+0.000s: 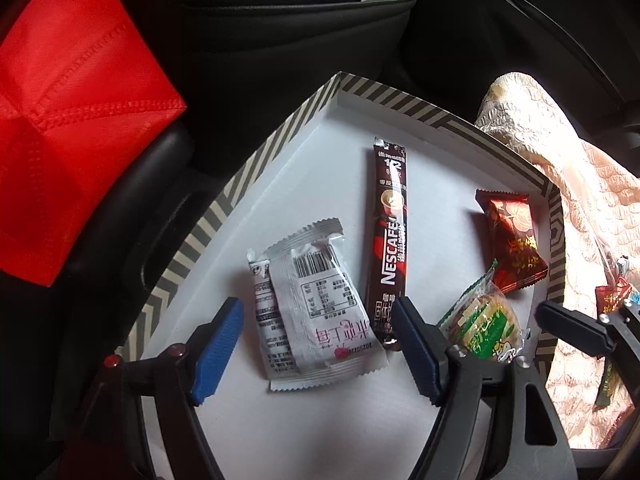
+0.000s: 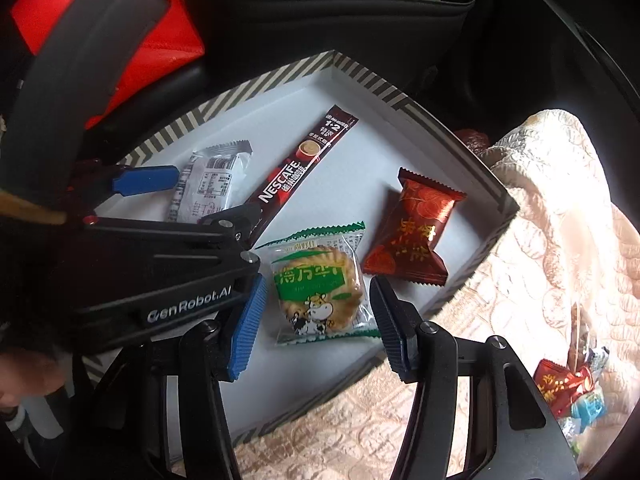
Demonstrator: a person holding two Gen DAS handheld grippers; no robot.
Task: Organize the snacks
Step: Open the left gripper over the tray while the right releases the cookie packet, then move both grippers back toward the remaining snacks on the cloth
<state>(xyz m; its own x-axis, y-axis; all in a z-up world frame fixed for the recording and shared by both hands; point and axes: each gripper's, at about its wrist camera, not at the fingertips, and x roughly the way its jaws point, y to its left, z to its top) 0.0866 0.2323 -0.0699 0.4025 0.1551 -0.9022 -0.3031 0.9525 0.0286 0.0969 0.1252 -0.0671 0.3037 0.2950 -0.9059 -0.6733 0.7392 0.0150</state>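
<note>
Four wrapped snacks lying in a shallow white tray with a striped black-and-cream rim [image 1: 256,164], with both hand-held grippers poised above it.

From the tray's left edge to its right: two overlapping silver foil sachets with barcodes [image 1: 316,312] lie flat between the blue-padded fingers of the left gripper [image 1: 316,344], whose jaws stand wide and do not touch them; a long dark-brown Nescafé coffee stick [image 1: 390,240] lies along the tray's middle; a round biscuit in a clear green-printed wrapper [image 2: 320,288] lies near the tray's near edge, between the spread jaws of the right gripper [image 2: 316,328], untouched by the pads; a dark-red foil candy packet [image 2: 412,236] rests by the right edge. Beyond that edge, a cream quilted cloth [image 2: 560,240] bears further wrapped sweets [image 2: 568,388].
</note>
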